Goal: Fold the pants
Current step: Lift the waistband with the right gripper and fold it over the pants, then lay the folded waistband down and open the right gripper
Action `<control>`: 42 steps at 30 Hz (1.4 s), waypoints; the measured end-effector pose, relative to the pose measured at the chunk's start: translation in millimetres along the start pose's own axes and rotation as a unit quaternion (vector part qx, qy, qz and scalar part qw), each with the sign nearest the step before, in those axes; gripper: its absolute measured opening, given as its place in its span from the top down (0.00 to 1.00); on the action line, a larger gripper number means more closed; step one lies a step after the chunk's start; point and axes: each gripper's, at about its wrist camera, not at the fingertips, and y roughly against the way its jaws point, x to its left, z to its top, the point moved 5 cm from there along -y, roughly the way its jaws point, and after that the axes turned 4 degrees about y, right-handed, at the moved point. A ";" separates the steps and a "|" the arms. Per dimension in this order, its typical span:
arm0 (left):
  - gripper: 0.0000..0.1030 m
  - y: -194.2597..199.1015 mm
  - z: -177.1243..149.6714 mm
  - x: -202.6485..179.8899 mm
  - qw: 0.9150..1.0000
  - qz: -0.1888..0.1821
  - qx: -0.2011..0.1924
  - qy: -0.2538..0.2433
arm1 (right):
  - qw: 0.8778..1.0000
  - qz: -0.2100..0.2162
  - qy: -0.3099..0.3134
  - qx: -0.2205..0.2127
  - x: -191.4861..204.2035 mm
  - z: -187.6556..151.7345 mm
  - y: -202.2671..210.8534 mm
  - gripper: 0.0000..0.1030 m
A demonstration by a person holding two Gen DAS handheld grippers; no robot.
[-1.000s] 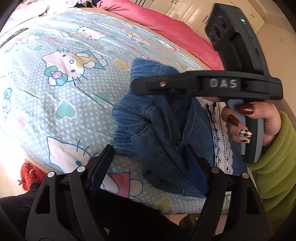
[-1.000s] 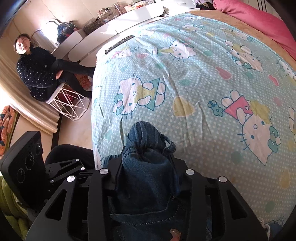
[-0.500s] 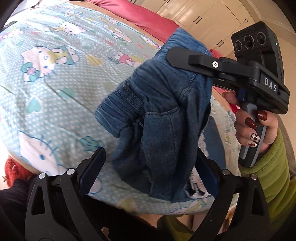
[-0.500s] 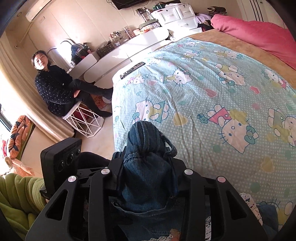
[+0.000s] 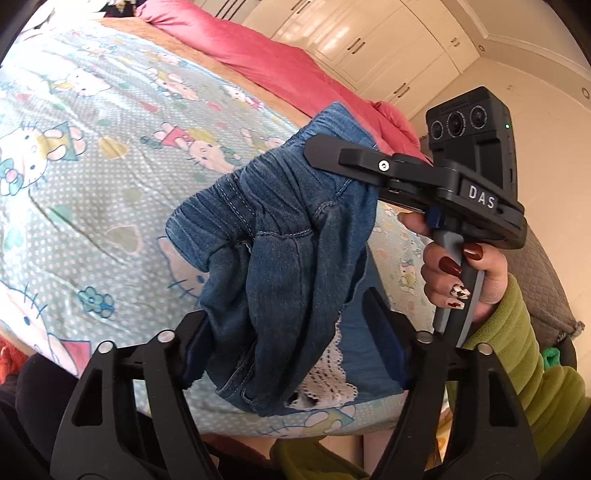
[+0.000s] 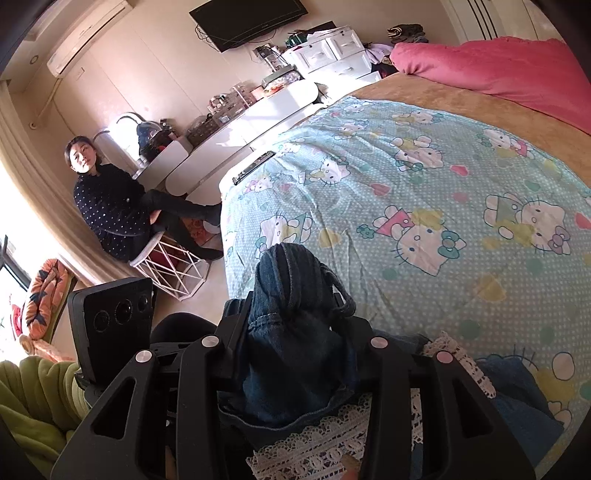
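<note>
Above the bed (image 5: 92, 155), pants (image 5: 280, 236) bunched in right tongs (image 6: 295, 317), between left tongs (image 5: 295, 339)

A home bedroom. A bed (image 6: 424, 206) with a pale blue cartoon-cat sheet fills most of the view, a pink quilt (image 6: 498, 70) at its far end. Cream wardrobes (image 5: 369, 40) line one wall. A wall television (image 6: 247, 18), an air conditioner (image 6: 88, 37), white drawers (image 6: 332, 51) and a cluttered white tabletop (image 6: 266, 107) stand at the far left.
</note>
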 end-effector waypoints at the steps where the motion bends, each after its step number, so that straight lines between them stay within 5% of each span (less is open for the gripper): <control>1: 0.39 -2.0 5.4 -3.3 1.000 -0.002 0.001 -0.001 | 1.000 -0.005 -0.001 0.000 -0.8 -2.6 3.0 0.62; 9: 0.39 -18.1 -5.4 -32.2 1.000 -0.013 0.013 -0.024 | 0.999 -0.032 -0.014 -0.014 -15.1 -18.9 27.6 0.42; 18: 0.39 -47.6 -22.4 -62.5 0.997 -0.033 0.048 -0.059 | 0.988 -0.094 -0.123 -0.027 -71.4 -76.1 71.9 0.25; 29: 0.37 -64.1 -50.5 -81.5 0.988 -0.029 0.077 -0.129 | 0.974 -0.072 -0.213 0.028 -68.3 -114.3 53.7 0.24; 31: 0.37 -62.1 -56.8 -82.5 0.987 -0.029 0.077 -0.135 | 0.977 -0.071 -0.196 0.043 -60.9 -112.8 42.5 0.49; 33: 0.37 -61.0 -58.4 -86.4 0.986 -0.032 0.078 -0.142 | 0.984 -0.065 -0.162 0.031 -49.3 -104.6 44.1 0.57; 37: 0.35 -61.0 -64.9 -92.6 0.984 -0.024 0.081 -0.160 | 0.991 -0.059 -0.121 -0.018 -31.6 -86.0 66.4 0.58; 42: 0.35 -77.4 -77.8 -95.1 0.980 -0.026 0.107 -0.165 | 0.983 -0.117 -0.140 0.013 -61.8 -105.1 70.0 0.52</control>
